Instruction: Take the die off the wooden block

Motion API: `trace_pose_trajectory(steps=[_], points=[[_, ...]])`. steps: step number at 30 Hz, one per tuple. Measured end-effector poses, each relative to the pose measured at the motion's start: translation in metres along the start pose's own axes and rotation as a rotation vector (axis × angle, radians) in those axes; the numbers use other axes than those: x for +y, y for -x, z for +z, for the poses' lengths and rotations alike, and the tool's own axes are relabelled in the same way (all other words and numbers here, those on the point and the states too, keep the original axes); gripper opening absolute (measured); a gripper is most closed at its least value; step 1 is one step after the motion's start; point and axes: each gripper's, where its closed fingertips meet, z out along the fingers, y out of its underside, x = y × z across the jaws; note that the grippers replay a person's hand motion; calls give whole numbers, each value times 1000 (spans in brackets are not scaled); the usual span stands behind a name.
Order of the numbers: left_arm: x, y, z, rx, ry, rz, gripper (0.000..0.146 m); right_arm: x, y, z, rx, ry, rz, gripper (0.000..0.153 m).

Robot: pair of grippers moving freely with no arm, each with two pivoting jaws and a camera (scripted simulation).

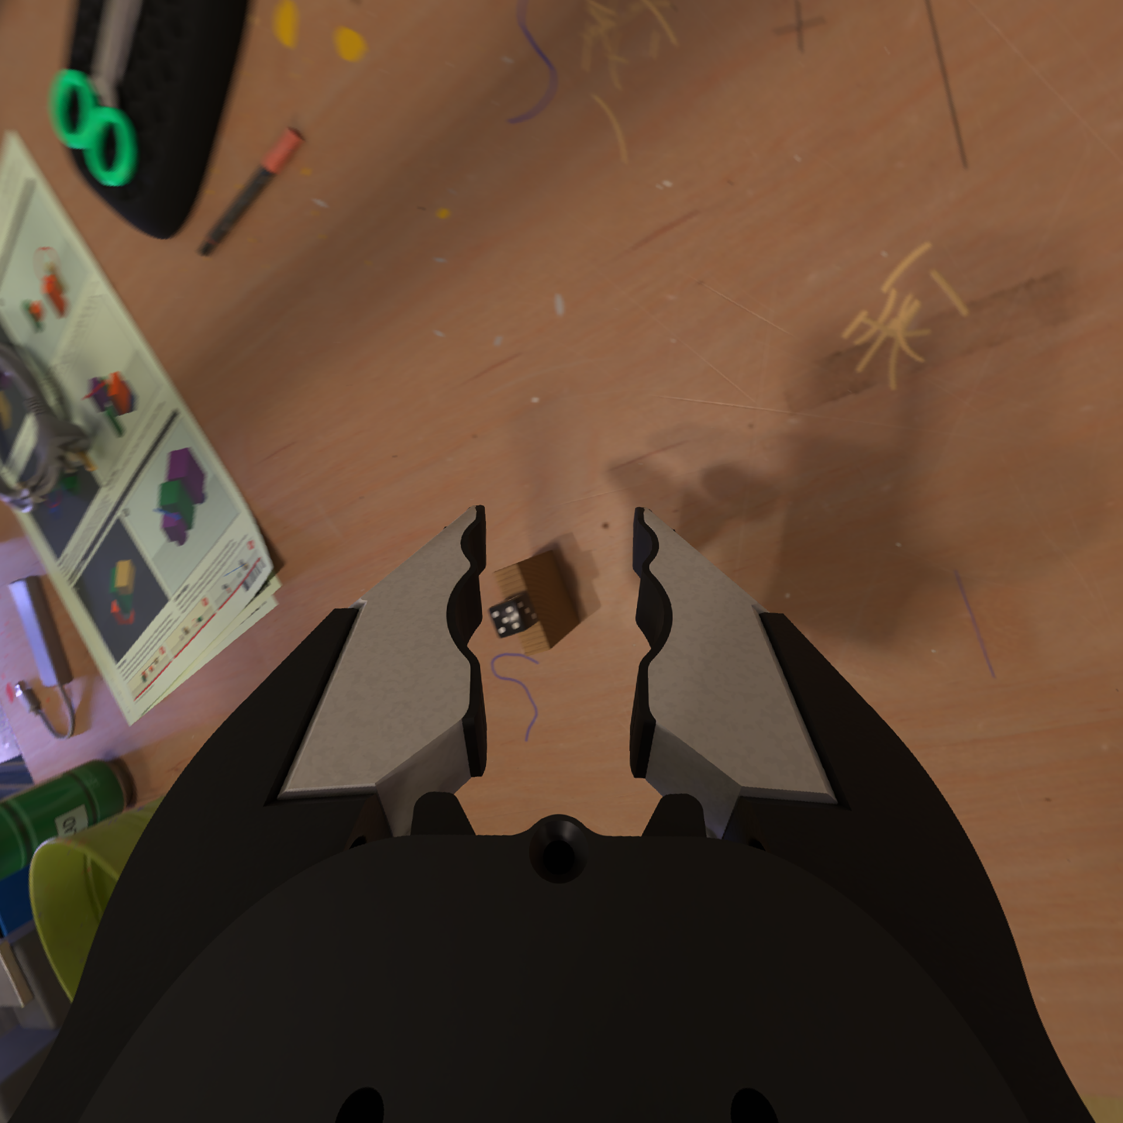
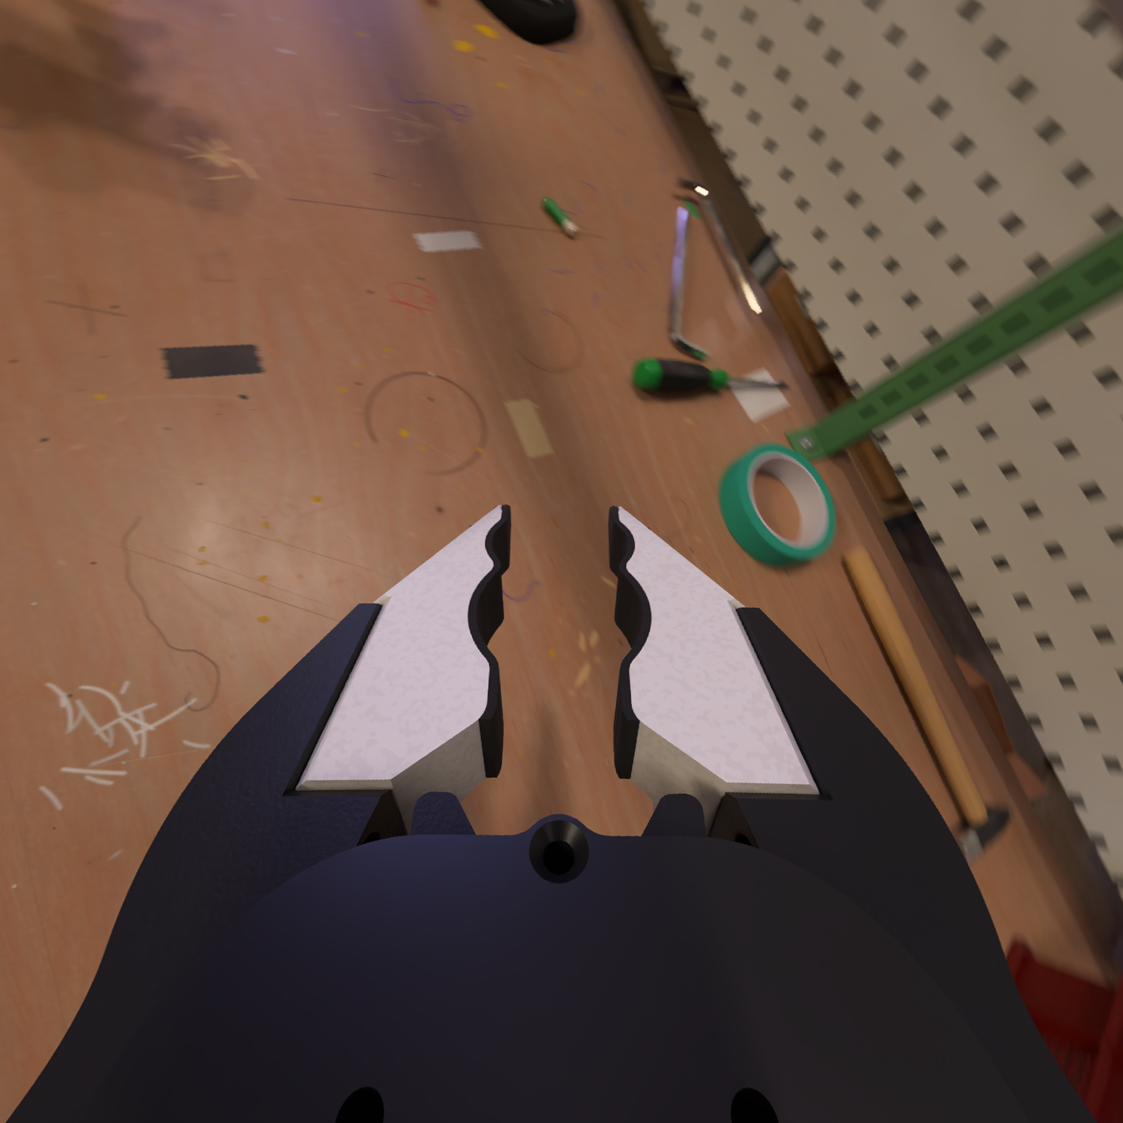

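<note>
In the left wrist view a small wooden block (image 1: 538, 598) lies on the brown table, seen from high above. A black die (image 1: 511, 618) with white pips sits at the block's near left edge, on top of it. My left gripper (image 1: 559, 516) is open and empty, well above them, with block and die showing in the gap between its fingers, nearer the left finger. My right gripper (image 2: 559, 516) is open and empty over bare table; neither block nor die shows in the right wrist view.
To the left lie a printed leaflet (image 1: 127, 462), a marker (image 1: 252, 191), green-handled scissors (image 1: 94, 127) on a black pad, and cans at lower left. In the right wrist view, a green tape roll (image 2: 776, 504), screwdriver (image 2: 680, 375), hex keys and a wooden dowel (image 2: 911, 680) lie along a pegboard wall.
</note>
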Motion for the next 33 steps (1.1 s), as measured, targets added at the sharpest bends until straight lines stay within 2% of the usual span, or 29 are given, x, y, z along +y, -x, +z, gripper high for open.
trace_pose_trajectory(steps=[5,9,14,17,19,23,24,26,28,33], points=[[15,36,-22,-133,-58,-118,62,60,-61,-54,207,43,194,45],[42,46,-19,-146,-64,-227,70,129,-88,-84,321,134,355,59],[72,45,-5,-123,-32,-301,79,217,-95,-91,400,290,504,72],[75,36,5,-41,-73,-367,84,248,-89,-84,388,319,578,74],[79,32,14,-9,-69,-399,84,259,-86,-80,384,316,607,69],[84,22,34,42,-34,-413,75,265,-91,-79,403,289,622,48],[85,23,37,33,-34,-423,71,264,-95,-82,414,278,633,47],[86,24,40,28,-31,-431,65,261,-105,-92,498,242,631,47],[87,24,42,29,-39,-448,51,267,-110,-99,551,262,628,52],[82,24,44,76,-87,-509,32,293,-93,-79,443,353,693,63]])
